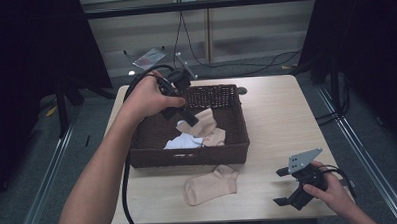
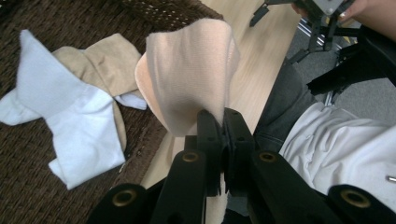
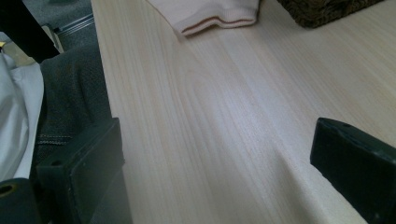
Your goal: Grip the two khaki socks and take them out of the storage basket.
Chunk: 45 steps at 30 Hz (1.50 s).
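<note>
My left gripper hangs over the dark wicker basket, shut on a peach sock that dangles from its closed jaws. Under it in the basket lie a white sock and a tan sock. A second peach sock lies flat on the table in front of the basket; its cuff shows at the top of the right gripper view. My right gripper rests low at the table's front right corner, jaws wide open with nothing between them.
The light wooden table has bare room to the right of the basket. Cables run across the floor behind it. The person's white shirt and dark trousers sit close to the front edge.
</note>
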Each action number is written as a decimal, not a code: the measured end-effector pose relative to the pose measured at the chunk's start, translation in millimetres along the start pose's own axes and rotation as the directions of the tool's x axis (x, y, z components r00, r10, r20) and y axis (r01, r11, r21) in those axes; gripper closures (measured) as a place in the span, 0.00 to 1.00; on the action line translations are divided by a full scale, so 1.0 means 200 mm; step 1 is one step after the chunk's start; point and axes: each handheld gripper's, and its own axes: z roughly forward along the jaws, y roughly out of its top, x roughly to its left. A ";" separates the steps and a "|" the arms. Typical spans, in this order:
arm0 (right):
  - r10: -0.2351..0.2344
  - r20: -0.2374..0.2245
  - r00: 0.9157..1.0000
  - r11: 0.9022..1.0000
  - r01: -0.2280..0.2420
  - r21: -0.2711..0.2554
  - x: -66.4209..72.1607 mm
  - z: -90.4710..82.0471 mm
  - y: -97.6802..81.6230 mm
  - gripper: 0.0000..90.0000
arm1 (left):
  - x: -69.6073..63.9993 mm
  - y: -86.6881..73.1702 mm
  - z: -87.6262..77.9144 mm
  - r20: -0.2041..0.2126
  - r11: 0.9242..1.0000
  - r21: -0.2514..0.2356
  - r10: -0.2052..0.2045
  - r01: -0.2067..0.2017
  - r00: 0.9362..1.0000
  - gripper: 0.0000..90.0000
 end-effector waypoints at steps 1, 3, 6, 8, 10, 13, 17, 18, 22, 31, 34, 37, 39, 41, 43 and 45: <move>0.002 -0.002 1.000 1.000 -0.002 -0.004 0.00 0.00 0.00 0.03 | -0.01 0.00 0.00 0.001 1.000 0.002 0.009 -0.009 1.000 0.97; 0.004 -0.002 1.000 1.000 -0.004 -0.005 0.00 0.00 0.00 0.03 | -0.02 0.00 0.01 0.005 1.000 0.001 0.013 -0.013 1.000 0.97; 0.003 -0.003 1.000 1.000 -0.003 -0.006 0.00 0.00 0.00 0.03 | -0.04 0.00 0.02 0.013 0.999 0.005 0.033 -0.033 0.999 0.97; 0.001 -0.003 1.000 1.000 -0.001 -0.005 0.00 0.00 0.00 0.03 | -0.05 0.00 0.03 0.020 0.999 0.017 0.042 -0.042 0.999 0.97; 0.006 -0.004 1.000 1.000 -0.006 -0.006 0.00 0.00 0.00 0.03 | -0.07 0.01 0.04 0.026 0.999 0.014 0.046 -0.047 0.999 0.97; 0.006 -0.004 1.000 1.000 -0.006 -0.007 0.00 0.00 0.00 0.03 | -0.09 0.01 0.05 0.035 0.998 0.008 0.064 -0.065 0.997 0.97; 0.007 -0.004 1.000 1.000 -0.007 -0.008 0.00 0.00 0.00 0.03 | -0.11 0.01 0.08 0.051 0.996 0.026 0.084 -0.085 0.995 0.97; 0.006 -0.004 1.000 1.000 -0.006 -0.007 0.00 0.00 0.00 0.03 | -0.12 0.01 0.08 0.056 0.996 0.018 0.086 -0.087 0.995 0.97; 0.004 -0.007 1.000 1.000 -0.004 -0.004 0.00 0.00 0.00 0.03 | -0.15 0.02 0.10 0.066 0.993 0.022 0.114 -0.116 0.991 0.97; 0.005 -0.006 1.000 1.000 -0.005 -0.002 0.00 0.00 0.00 0.03 | -0.21 0.03 0.16 0.101 0.986 0.029 0.163 -0.167 0.981 0.97; 0.007 -0.007 1.000 1.000 -0.007 0.001 0.00 0.00 0.00 0.03 | -0.23 0.03 0.19 0.110 0.985 0.031 0.168 -0.172 0.980 0.97; 0.004 -0.004 1.000 1.000 -0.004 -0.002 0.00 0.00 0.00 0.03 | -0.23 0.03 0.22 0.117 0.983 0.024 0.176 -0.180 0.977 0.97; 0.003 -0.003 1.000 1.000 -0.003 0.000 0.00 0.00 0.00 0.03 | -0.23 0.02 0.25 0.133 0.982 0.030 0.180 -0.186 0.975 0.97; -0.001 -0.004 1.000 1.000 0.001 0.003 0.00 0.00 0.00 0.03 | -0.22 0.02 0.28 0.137 0.984 0.031 0.170 -0.176 0.976 0.97; -0.002 -0.007 1.000 1.000 0.002 0.005 0.00 0.00 0.01 0.03 | -0.22 0.01 0.30 0.132 0.985 0.016 0.169 -0.172 0.977 0.96; -0.002 -0.007 1.000 1.000 0.003 0.005 0.00 0.00 0.01 0.03 | -0.21 0.01 0.32 0.103 0.985 0.002 0.173 -0.174 0.979 0.85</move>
